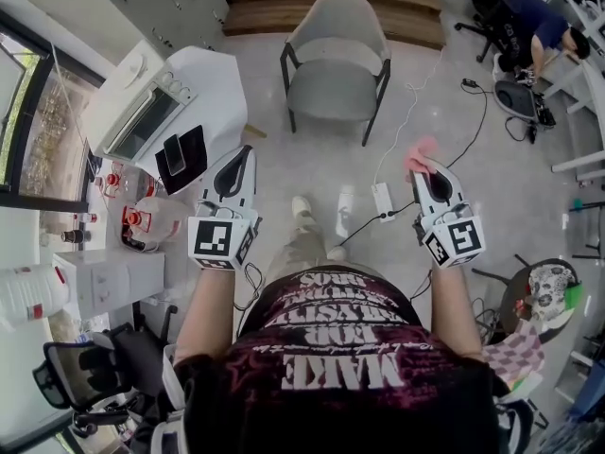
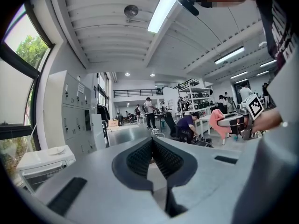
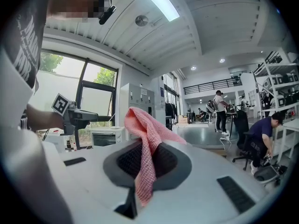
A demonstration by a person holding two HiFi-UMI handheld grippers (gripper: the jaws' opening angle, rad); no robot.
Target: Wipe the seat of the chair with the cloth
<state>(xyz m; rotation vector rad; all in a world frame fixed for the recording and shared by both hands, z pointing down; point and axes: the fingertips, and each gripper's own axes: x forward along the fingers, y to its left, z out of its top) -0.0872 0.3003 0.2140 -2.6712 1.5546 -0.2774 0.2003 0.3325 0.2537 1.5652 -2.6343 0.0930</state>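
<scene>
A grey armchair (image 1: 336, 60) stands on the floor some way ahead of me, its seat bare. My right gripper (image 1: 423, 165) is shut on a pink cloth (image 1: 421, 149), held at waist height well short of the chair. In the right gripper view the cloth (image 3: 145, 146) drapes out from between the closed jaws and over their tip. My left gripper (image 1: 247, 151) is held level with the right one, its jaws shut with nothing between them (image 2: 153, 143). Both grippers point upward, away from the chair.
A white counter (image 1: 213, 74) with a microwave oven (image 1: 142, 113) is at the left. A power strip (image 1: 384, 200) and cables lie on the floor between me and the chair. Wooden steps (image 1: 331, 3) run behind the chair. A person (image 1: 541, 22) works at the far right.
</scene>
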